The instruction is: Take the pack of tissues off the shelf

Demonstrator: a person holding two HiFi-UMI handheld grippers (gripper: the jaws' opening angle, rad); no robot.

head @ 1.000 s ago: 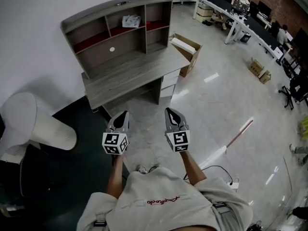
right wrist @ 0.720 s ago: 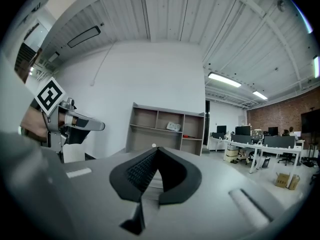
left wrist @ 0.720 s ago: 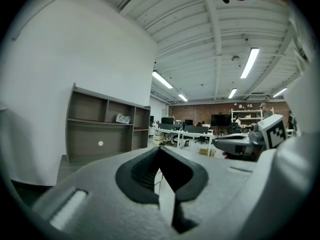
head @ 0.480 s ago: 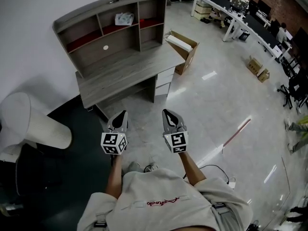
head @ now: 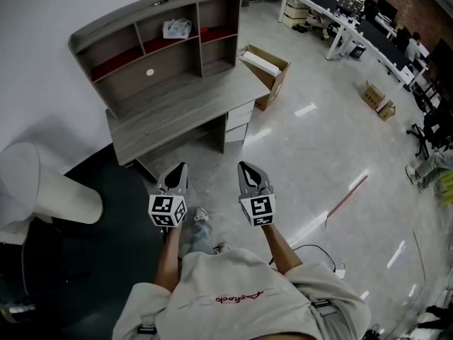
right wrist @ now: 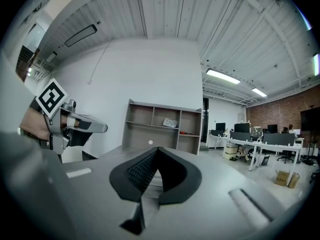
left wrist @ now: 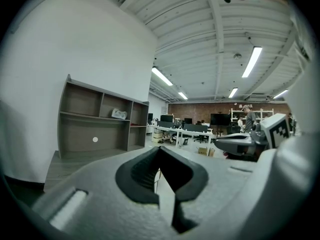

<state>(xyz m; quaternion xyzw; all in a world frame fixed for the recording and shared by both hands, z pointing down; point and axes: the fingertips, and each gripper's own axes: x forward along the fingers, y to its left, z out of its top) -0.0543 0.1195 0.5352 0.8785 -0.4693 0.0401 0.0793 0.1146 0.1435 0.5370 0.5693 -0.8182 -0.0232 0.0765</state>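
Head view puts the pack of tissues (head: 176,28) in the middle upper compartment of the grey desk hutch (head: 152,6), far ahead against the wall and well apart from both my tongs. My left gripper (head: 177,174) and right gripper (head: 249,172) hang side by side near my body, above the floor. Each has its jaws pressed together with nothing between them. From the right gripper view the pack (right wrist: 170,123) is a small pale bundle lying alone on its shelf board. I judge it light and soft, probably film-wrapped, so it will dent and may slip. I'd spread one pair of jaws, come in level under the top board, and pinch gently across the pack's near end.
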